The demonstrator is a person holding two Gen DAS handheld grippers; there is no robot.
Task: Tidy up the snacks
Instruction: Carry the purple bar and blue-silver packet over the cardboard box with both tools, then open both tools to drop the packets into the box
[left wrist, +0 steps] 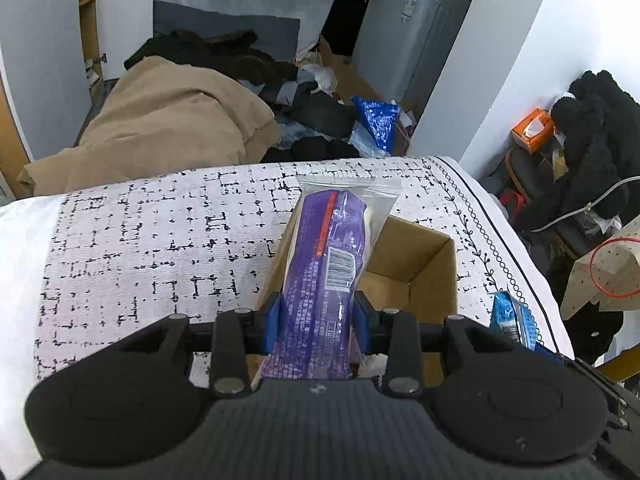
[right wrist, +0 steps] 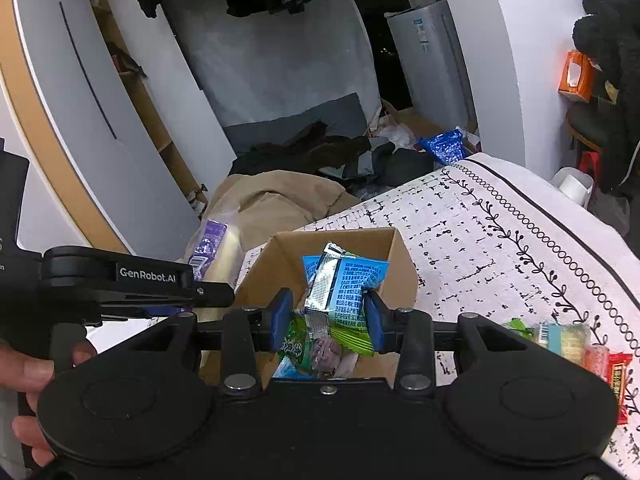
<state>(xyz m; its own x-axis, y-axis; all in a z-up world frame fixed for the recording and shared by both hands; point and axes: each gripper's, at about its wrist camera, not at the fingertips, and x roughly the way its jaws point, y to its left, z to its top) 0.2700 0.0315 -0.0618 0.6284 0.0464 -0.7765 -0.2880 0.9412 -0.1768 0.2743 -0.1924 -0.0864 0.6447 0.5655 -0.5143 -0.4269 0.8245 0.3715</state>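
The snack pack (left wrist: 324, 276) is purple with an orange-red stripe, inside a clear bag. The box (right wrist: 396, 264) is plain brown cardboard. The packet (right wrist: 352, 288) is blue and silver. The surface (left wrist: 140, 240) wears white cloth with broken black grid marks and a black vine border.

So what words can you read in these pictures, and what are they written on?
"GenRobot.AI": white letters on the black side of the left gripper.
Purple snack pack in the left gripper: barcode and small print, too blurred to read.
Blue packet in the right gripper: small print, too small to read.
Label on the grey appliance: too blurred to read.
Red packet on the table: unreadable.
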